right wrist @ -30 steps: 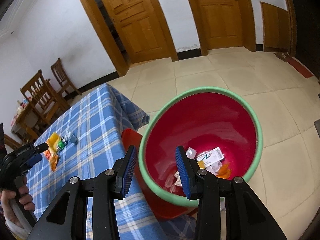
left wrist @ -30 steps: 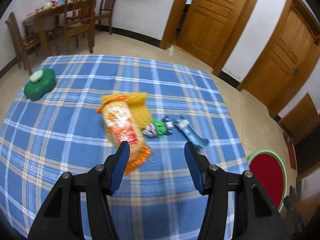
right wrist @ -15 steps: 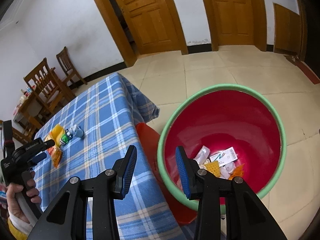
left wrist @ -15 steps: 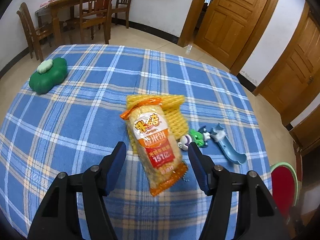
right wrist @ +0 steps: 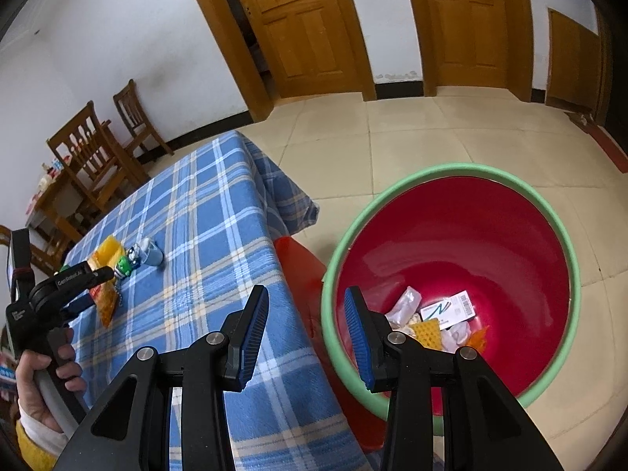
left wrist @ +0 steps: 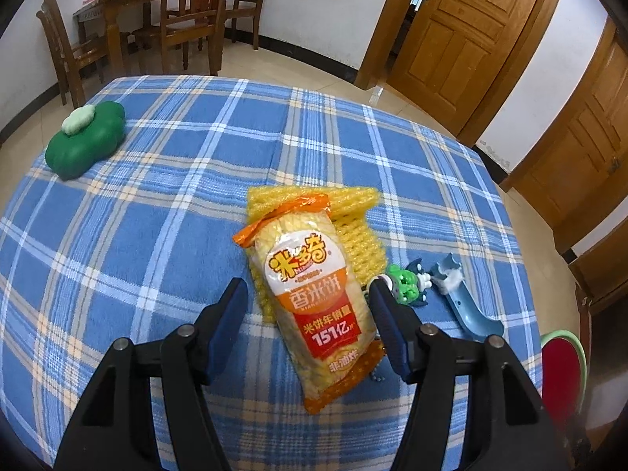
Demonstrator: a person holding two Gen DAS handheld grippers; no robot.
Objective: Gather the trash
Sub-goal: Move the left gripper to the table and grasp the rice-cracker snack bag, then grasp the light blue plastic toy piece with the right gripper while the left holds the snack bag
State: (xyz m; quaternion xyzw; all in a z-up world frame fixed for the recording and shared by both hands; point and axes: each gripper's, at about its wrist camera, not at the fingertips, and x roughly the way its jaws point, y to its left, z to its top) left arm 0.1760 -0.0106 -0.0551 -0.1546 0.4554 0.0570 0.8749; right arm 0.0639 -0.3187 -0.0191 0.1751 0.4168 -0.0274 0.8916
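Observation:
An orange and yellow rice cracker packet (left wrist: 310, 302) lies on the blue checked tablecloth (left wrist: 157, 235), on top of a yellow foam net (left wrist: 353, 216). My left gripper (left wrist: 307, 288) is open and hovers over the packet, one finger on each side, pads apart from it. The right wrist view shows this gripper (right wrist: 90, 278) held by a hand (right wrist: 35, 380) over the packet (right wrist: 104, 302). My right gripper (right wrist: 306, 293) is open with nothing between its fingers, above the table's edge beside the red bin (right wrist: 451, 168), which has a green rim and holds several scraps.
A green toy on a chain (left wrist: 404, 284) and a blue toy slide (left wrist: 467, 306) lie right of the packet. A green box (left wrist: 84, 141) sits at the far left. A red stool (right wrist: 298, 259) stands between table and bin. Wooden chairs (left wrist: 188, 19) and doors (left wrist: 451, 31) stand behind.
My left gripper has come forward and down over the packet, and its jaws now stand wider, on either side of it. The right gripper has shifted sideways, so the bin sits further right in its view.

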